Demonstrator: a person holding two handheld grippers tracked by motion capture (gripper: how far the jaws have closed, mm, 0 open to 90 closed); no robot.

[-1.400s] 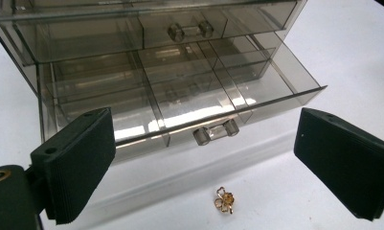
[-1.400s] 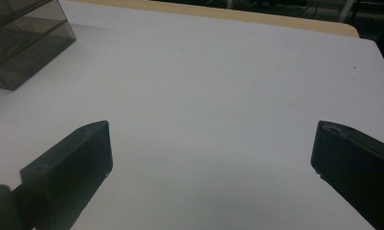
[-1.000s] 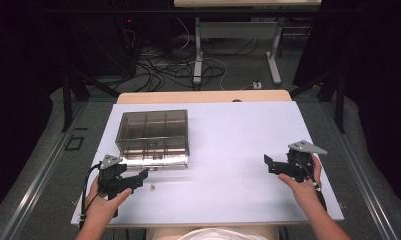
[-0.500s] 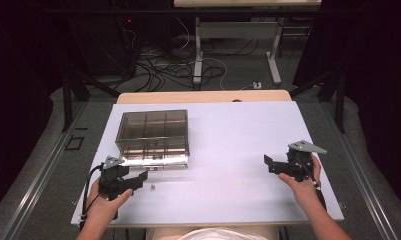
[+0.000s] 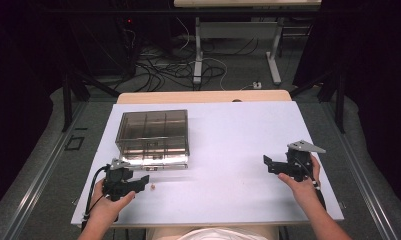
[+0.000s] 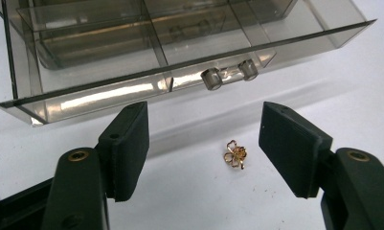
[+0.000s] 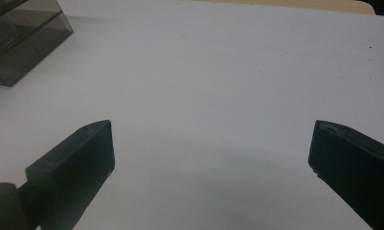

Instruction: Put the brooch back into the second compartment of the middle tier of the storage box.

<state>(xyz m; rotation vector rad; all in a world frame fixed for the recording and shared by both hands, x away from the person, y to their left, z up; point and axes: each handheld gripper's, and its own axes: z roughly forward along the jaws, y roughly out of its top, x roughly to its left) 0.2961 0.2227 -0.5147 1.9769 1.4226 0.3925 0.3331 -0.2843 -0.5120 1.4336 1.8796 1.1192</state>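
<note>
I take the small gold flower-shaped charm (image 6: 235, 155) as my landmark; it lies flat on the white counter (image 5: 228, 150), alone and untouched. My left gripper (image 6: 204, 143) sits just on the near side of it, jaws spread with the charm between them but nearer the right-hand one. They have just been closing in on it, though neither pad touches it yet. I judge this the pick-up step: the grasp is lined up but not made. Next I need to lower the tips to the counter, centre the charm between the pads and pinch gently, since so flat and tiny a piece can easily skid or flip out. Just beyond the charm stands the smoky clear compartment box (image 6: 180, 52), its drawer (image 5: 153, 161) pulled slightly toward me, two small clear knobs (image 6: 229, 74) facing the charm. Well apart to the right, my right gripper (image 5: 274, 165) idles, jaws wide and holding nothing.
</note>
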